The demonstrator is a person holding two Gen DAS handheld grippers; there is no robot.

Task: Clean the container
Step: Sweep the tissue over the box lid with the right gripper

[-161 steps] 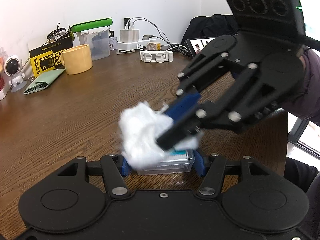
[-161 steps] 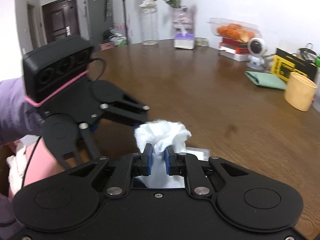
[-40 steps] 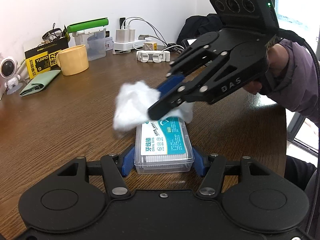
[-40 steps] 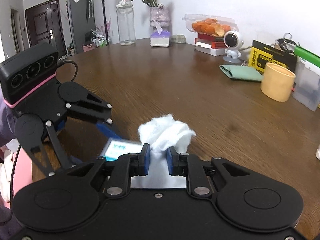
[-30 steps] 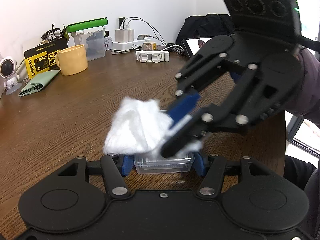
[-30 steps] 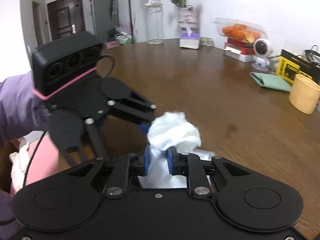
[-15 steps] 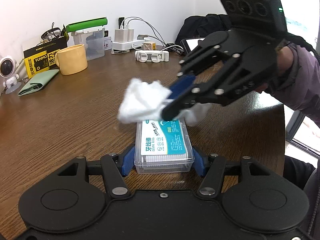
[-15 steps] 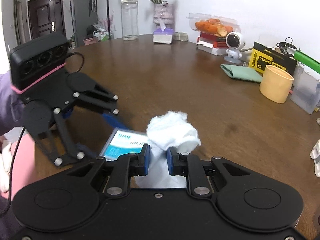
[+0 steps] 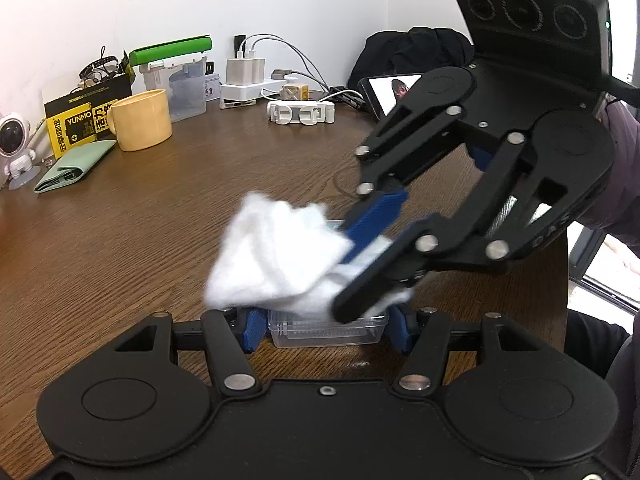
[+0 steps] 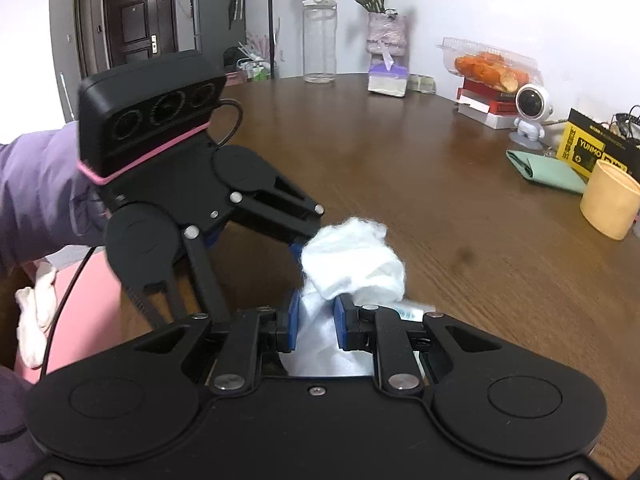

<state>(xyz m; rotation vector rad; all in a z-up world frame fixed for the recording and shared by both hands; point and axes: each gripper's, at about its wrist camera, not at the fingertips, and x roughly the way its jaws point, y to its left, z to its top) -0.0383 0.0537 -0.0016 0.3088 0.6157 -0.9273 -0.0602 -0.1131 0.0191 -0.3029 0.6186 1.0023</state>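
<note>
Now tissue [image 9: 280,256] (R-held) atop container [image 9: 328,330].

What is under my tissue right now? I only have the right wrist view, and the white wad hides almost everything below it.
Observer: A clear plastic container is under it, clamped in the left hand-held gripper.
Operator: Is the wad on the lid or off to one side?
Observer: The tissue lies across the container's top and hides the lid. Only the near end wall shows.
Operator: Anything behind my hand-held gripper?
Observer: A phone with a lit screen stands propped near the table's far edge, behind the right hand-held gripper.
</note>
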